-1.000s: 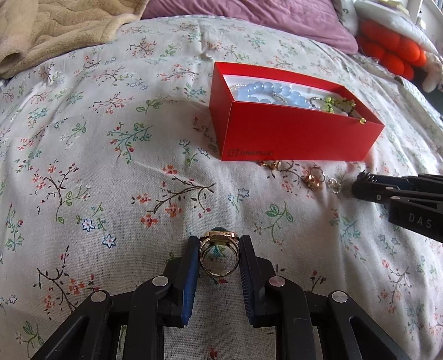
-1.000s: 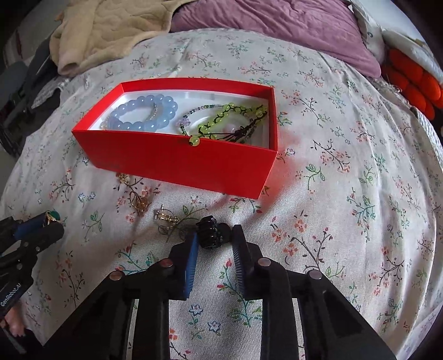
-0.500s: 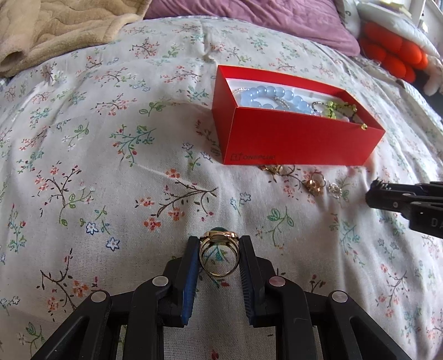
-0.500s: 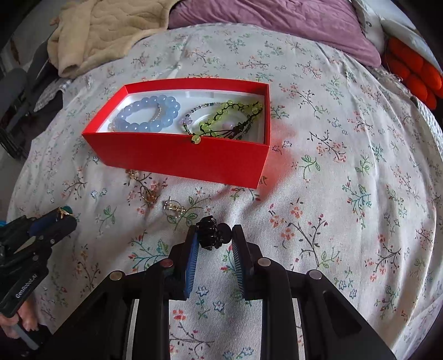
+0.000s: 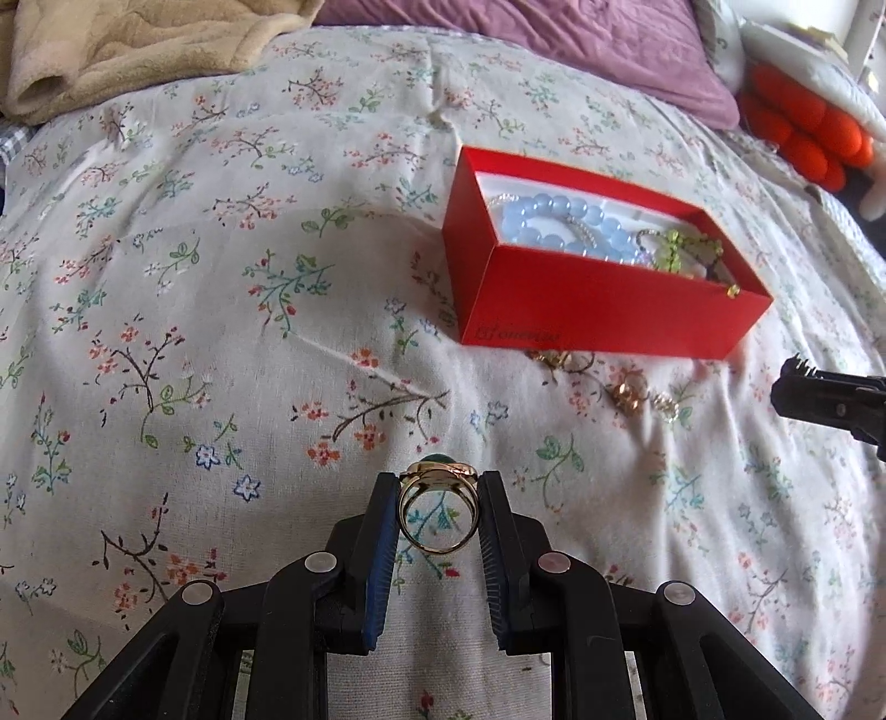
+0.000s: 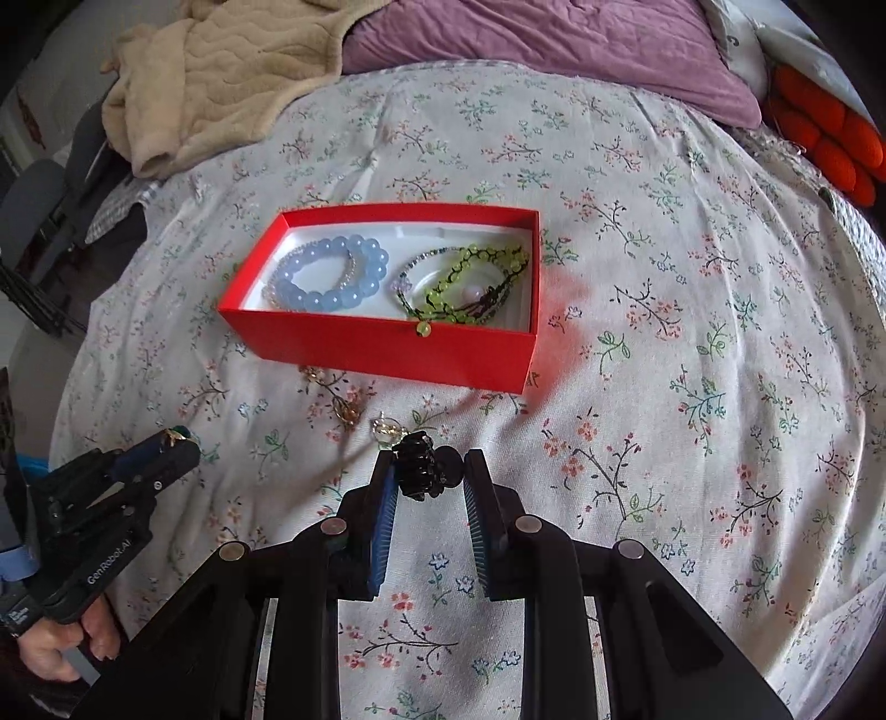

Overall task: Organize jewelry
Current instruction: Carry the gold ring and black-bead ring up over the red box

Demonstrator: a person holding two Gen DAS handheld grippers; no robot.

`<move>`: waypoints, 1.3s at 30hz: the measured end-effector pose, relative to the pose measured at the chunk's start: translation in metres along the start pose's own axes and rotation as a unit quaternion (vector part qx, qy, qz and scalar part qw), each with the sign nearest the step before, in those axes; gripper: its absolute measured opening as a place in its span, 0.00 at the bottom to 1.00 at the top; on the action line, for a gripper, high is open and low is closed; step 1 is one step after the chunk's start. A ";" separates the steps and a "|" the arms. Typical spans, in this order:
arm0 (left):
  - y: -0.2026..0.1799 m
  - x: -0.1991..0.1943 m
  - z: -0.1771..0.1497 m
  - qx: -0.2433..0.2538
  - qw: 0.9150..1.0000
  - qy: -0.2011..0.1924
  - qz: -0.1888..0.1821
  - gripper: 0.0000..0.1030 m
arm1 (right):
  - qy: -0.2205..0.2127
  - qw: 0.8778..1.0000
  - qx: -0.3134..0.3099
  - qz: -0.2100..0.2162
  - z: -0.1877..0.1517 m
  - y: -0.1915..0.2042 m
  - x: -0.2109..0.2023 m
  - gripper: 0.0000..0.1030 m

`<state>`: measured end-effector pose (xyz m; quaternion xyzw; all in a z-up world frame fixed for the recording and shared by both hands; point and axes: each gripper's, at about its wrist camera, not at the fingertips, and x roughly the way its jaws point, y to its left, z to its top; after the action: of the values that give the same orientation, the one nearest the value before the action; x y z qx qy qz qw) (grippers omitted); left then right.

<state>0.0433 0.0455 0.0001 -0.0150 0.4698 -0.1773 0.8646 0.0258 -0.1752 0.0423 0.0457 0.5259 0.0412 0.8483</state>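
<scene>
Red box (image 6: 387, 343): open, it lies on the floral bed cover (image 5: 221, 332); inside are a blue bead bracelet (image 6: 332, 274) and a green bead bracelet (image 6: 470, 282).
Left gripper (image 5: 440, 498): jaws clamped on a gold ring (image 5: 439, 512) with a green stone, held above the cover.
Right gripper (image 6: 429, 476): jaws clamped on a black hair clip (image 6: 423, 465), held above the cover.
Loose jewelry (image 5: 631, 396): small gold pieces lie on the cover, just before the front wall of the box.
Far side: a beige blanket (image 6: 221, 72) and a purple pillow (image 6: 554, 44).
</scene>
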 end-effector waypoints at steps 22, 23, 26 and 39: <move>-0.043 -0.021 0.055 0.053 0.997 -0.050 -0.001 0.22 | -0.029 0.998 0.047 0.038 0.045 -0.005 -0.016 0.25; -0.046 -0.020 0.057 0.059 0.997 -0.052 -0.002 0.22 | -0.028 0.998 0.049 0.039 0.047 -0.006 -0.014 0.25; -0.052 -0.013 0.064 0.080 0.995 -0.055 -0.002 0.22 | -0.026 0.997 0.057 0.046 0.053 -0.012 -0.008 0.25; -0.066 0.033 0.091 0.119 0.992 -0.029 -0.004 0.22 | 0.000 0.995 0.077 0.066 0.068 -0.030 0.022 0.25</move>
<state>0.1144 -0.0397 0.0369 0.0810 0.4203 -0.2352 0.8726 0.0977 -0.2046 0.0491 0.1456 0.5235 0.0565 0.8376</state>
